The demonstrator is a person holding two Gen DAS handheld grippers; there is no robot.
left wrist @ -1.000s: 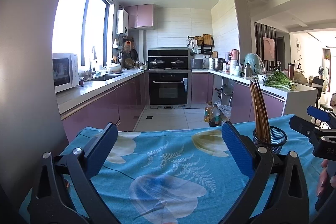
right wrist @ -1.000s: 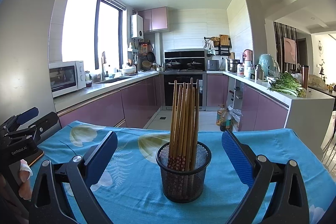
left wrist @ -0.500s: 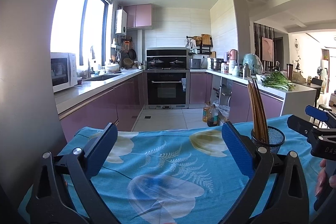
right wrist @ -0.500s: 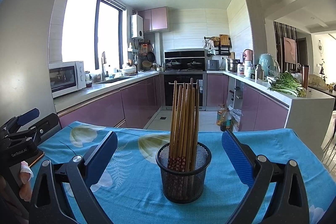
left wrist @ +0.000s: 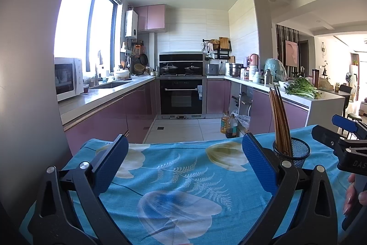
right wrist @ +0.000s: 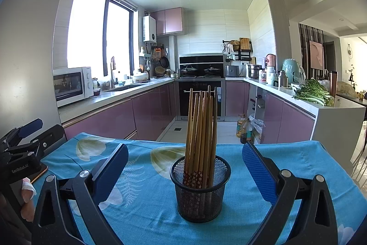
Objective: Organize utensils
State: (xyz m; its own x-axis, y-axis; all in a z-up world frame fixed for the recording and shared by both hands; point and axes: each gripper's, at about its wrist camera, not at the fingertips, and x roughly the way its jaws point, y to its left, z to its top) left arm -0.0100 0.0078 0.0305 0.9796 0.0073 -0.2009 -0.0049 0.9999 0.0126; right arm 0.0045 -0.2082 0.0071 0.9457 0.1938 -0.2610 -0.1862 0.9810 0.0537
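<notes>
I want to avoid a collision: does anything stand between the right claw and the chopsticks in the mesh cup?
Nothing visible does. The open right claw faces the brown wooden chopsticks in the black mesh cup directly.

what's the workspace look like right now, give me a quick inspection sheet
surface: blue floral tablecloth, flat.
job's things: wooden chopsticks standing upright in the black mesh holder.
clutter: nothing seen on the cloth.
grippers: right gripper open, holder in front between its fingers; left gripper open over bare cloth, holder to its right.
cables: nothing seen.
surroundings: kitchen with microwave, oven, greens on the counter.
</notes>
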